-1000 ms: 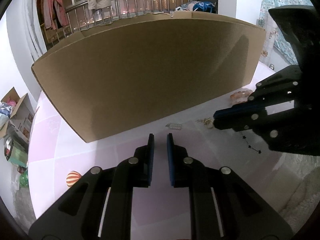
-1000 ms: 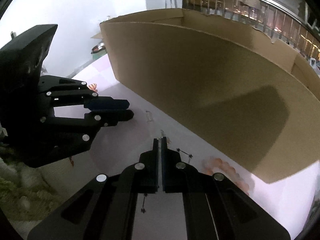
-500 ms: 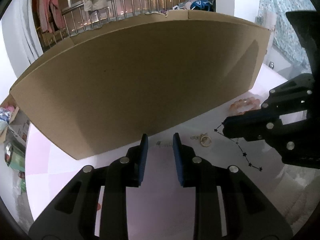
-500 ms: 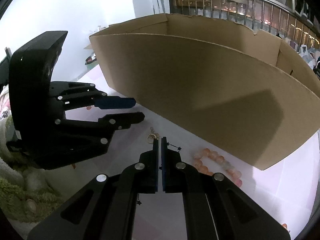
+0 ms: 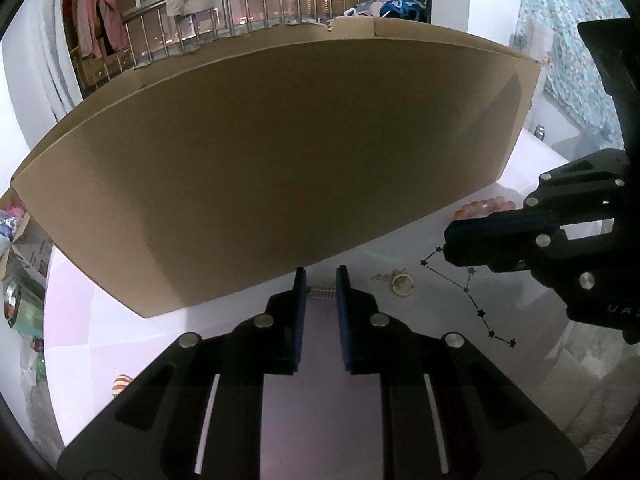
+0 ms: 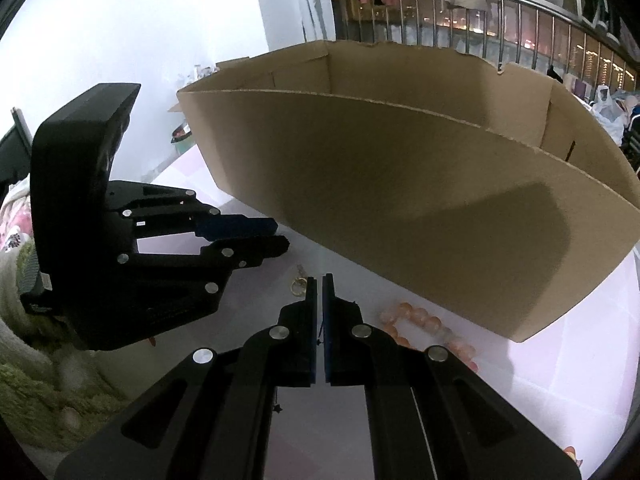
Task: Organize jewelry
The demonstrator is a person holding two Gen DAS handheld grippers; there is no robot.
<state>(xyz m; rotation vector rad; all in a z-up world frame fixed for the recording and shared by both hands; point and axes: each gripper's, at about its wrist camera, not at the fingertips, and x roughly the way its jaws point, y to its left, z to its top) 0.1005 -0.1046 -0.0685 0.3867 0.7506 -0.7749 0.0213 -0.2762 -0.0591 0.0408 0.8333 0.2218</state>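
A large open cardboard box (image 5: 280, 168) stands on the pale pink table, also seen in the right wrist view (image 6: 440, 200). My left gripper (image 5: 321, 280) is open, its fingertips on either side of a small silver clasp piece (image 5: 321, 292) on the table. A gold ring with a chain (image 5: 401, 283) lies to its right, also in the right wrist view (image 6: 298, 285). My right gripper (image 6: 320, 280) is shut on the black star chain (image 5: 472, 300), which trails on the table. A pink bead bracelet (image 6: 416, 320) lies by the box.
A small striped balloon figure (image 5: 120, 384) lies at the table's left edge. A fluffy green-white rug (image 6: 40, 380) shows beside the table. Boxes and clutter (image 5: 20, 264) sit on the floor at far left. A railing with hanging clothes stands behind the box.
My left gripper opened wider and moved forward until its fingertips flank the silver clasp piece. My right gripper rose and pulled back with the star chain, so the box's inside shows.
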